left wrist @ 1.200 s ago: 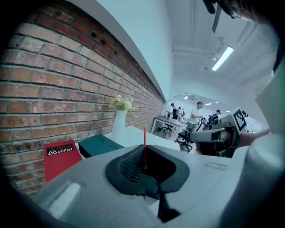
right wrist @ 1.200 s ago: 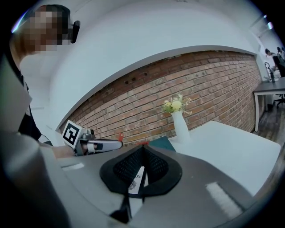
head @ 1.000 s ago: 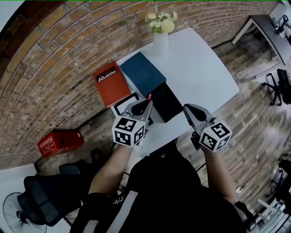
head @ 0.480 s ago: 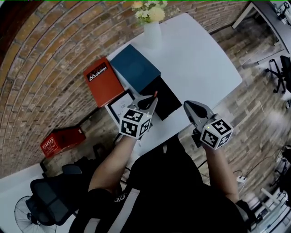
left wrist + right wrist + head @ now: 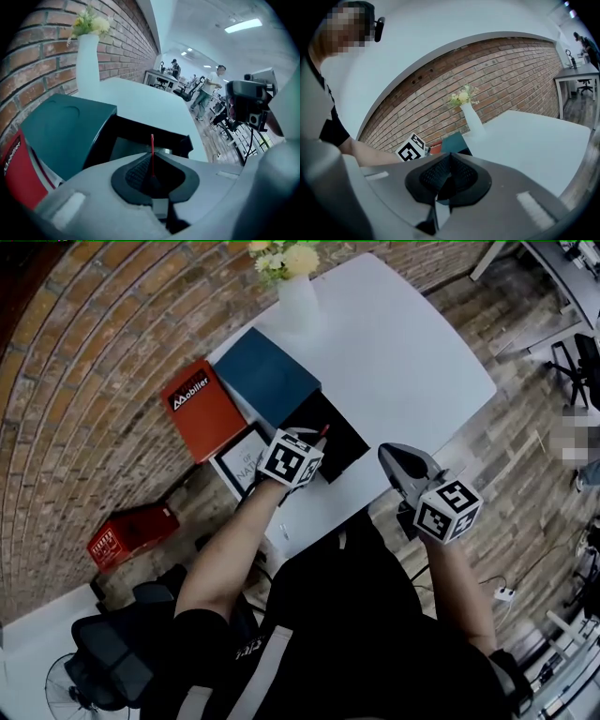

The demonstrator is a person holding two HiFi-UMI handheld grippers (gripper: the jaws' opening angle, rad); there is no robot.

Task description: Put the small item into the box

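Observation:
My left gripper [image 5: 315, 441] is shut on a thin red stick-like item [image 5: 322, 431], whose tip pokes up between the pads [image 5: 152, 149]. It hangs at the near edge of the open black box [image 5: 345, 441] on the white table [image 5: 412, 343]; past the jaws the box's inside shows [image 5: 136, 146]. My right gripper [image 5: 390, 458] is shut with nothing in it, beside the table's near edge to the right of the box. Its jaws [image 5: 449, 169] point along the table toward the brick wall.
A teal lid [image 5: 267, 376] lies just behind the black box, with a red box [image 5: 199, 409] to its left and a white framed card [image 5: 242, 460] nearby. A white vase of flowers [image 5: 298, 301] stands at the far table edge. People and desks [image 5: 206, 89] are far off.
My left gripper has moved forward with the red item, from beside the card to the near edge of the black box. The right gripper has hardly moved.

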